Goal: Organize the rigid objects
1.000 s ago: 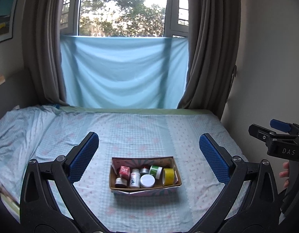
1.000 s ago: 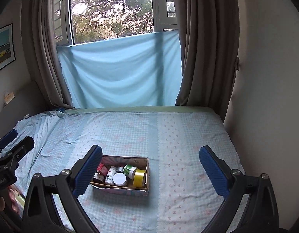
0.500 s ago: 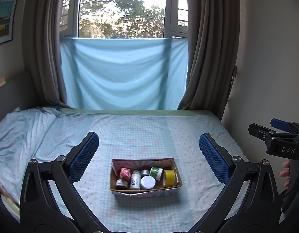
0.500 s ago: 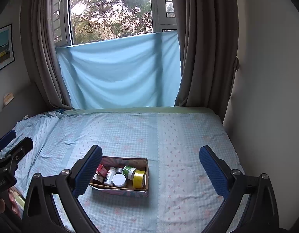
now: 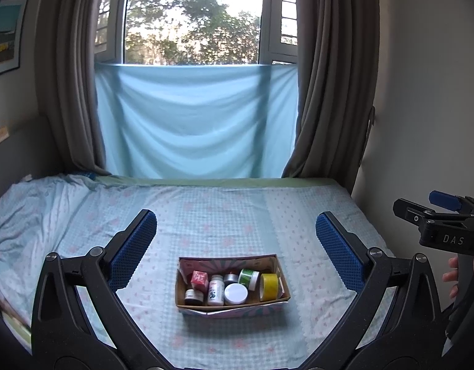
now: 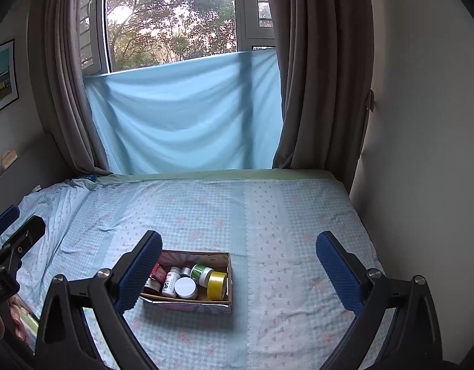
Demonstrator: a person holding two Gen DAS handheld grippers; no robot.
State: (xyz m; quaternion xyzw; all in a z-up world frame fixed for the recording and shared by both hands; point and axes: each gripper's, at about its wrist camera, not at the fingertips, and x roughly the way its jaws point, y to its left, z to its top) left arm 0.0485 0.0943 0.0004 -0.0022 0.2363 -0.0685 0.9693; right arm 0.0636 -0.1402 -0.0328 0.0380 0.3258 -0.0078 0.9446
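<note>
A small cardboard box sits on the bed and holds a red cube, a white pill bottle, a white-lidded jar, a green jar, a yellow tape roll and small tins. The box also shows in the right wrist view. My left gripper is open and empty, held above and short of the box. My right gripper is open and empty, to the right of the box; it also shows in the left wrist view.
The bed has a light blue checked sheet, rumpled at the far left. A wall runs along its right side. A blue cloth and grey curtains hang below the window at the far end.
Both grippers have drifted slightly; the box sits a little lower in both views. Nothing was grasped or released.
</note>
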